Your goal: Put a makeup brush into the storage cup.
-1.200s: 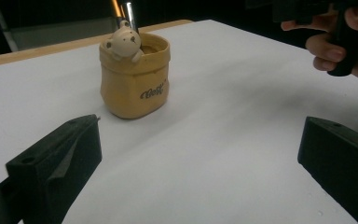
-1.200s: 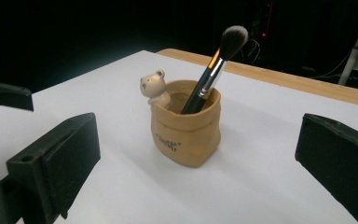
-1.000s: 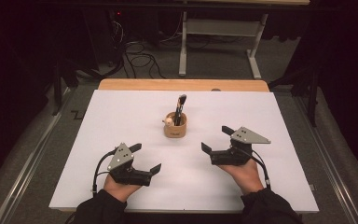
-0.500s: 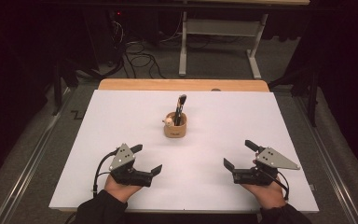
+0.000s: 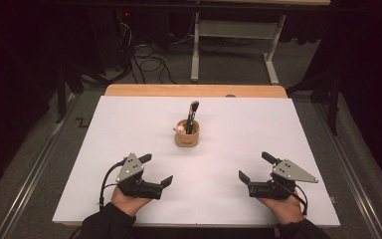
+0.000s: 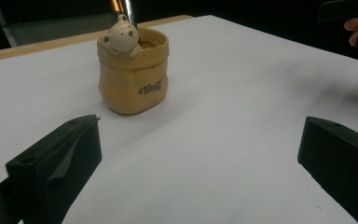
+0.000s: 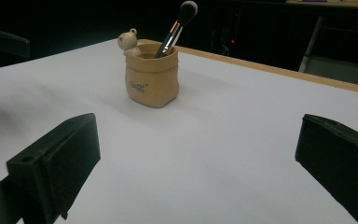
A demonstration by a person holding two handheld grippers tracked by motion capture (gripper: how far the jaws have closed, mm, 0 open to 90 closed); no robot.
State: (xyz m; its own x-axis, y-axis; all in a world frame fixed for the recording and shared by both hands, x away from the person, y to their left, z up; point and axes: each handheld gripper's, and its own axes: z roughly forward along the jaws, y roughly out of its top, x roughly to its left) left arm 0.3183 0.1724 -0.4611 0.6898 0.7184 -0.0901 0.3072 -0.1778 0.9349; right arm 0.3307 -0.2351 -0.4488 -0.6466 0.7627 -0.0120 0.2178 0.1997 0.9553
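White table point(image 5: 129, 124) bare betw. pot point(image 5: 187, 134) & tools, near front edge.

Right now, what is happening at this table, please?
A person sits at a white table and holds a black two-fingered gripper in each hand. The left gripper and the right gripper are both open, low over the near part of the table, and hold nothing. Between and beyond them stands a small tan sack-shaped pot with a bear figure on its rim, with a dark makeup brush leaning upright inside it. Neither gripper touches the pot; both point roughly toward it.
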